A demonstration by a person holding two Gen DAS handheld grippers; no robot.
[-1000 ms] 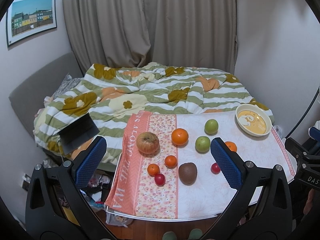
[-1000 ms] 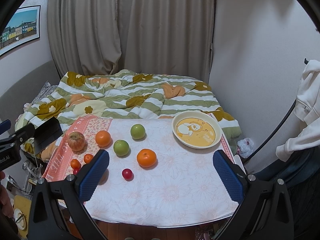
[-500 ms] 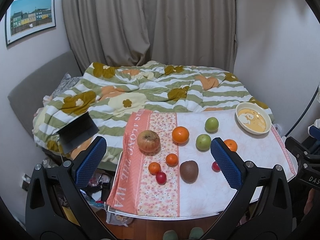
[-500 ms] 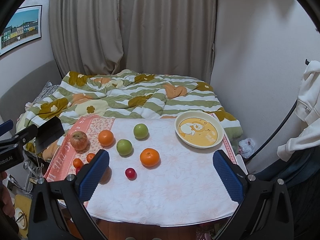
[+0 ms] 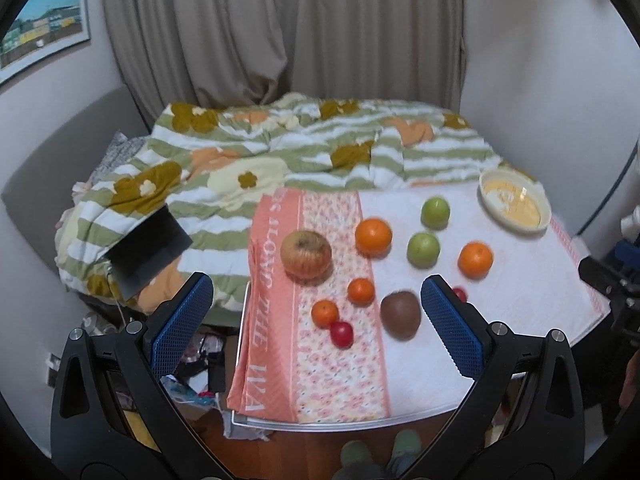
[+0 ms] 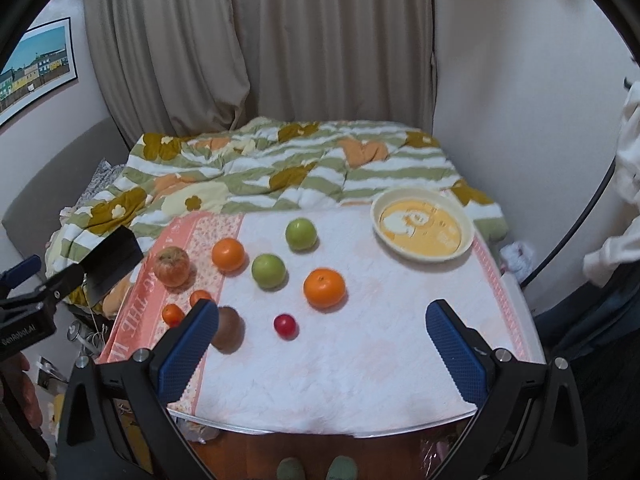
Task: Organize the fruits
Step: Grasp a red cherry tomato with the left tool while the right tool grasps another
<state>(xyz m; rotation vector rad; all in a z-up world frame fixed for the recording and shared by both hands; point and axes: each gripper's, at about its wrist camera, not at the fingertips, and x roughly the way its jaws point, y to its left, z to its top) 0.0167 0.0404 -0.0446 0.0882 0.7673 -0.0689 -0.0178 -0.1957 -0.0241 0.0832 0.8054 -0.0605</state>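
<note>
Loose fruit lies on a cloth-covered table (image 6: 360, 380). In the left wrist view: a red-yellow apple (image 5: 306, 253), two large oranges (image 5: 373, 236) (image 5: 475, 259), two green apples (image 5: 435, 212) (image 5: 423, 249), two small tangerines (image 5: 360, 290) (image 5: 325, 313), a brown kiwi (image 5: 400, 313) and a small red fruit (image 5: 341, 333). An empty cream bowl (image 6: 423, 229) stands at the far right. My left gripper (image 5: 316, 320) is open above the near edge. My right gripper (image 6: 322, 346) is open, with another small red fruit (image 6: 285, 325) between its fingers' lines, further off.
A bed with a green-striped floral duvet (image 5: 280, 152) lies behind the table. A black tablet (image 5: 146, 249) rests on the bed's left side. Clutter sits on the floor left of the table (image 5: 200, 360). Walls and curtains close the back.
Both grippers have moved slightly forward towards the table, so the fruit looks a little larger. No fruit has moved. Both stay open.
</note>
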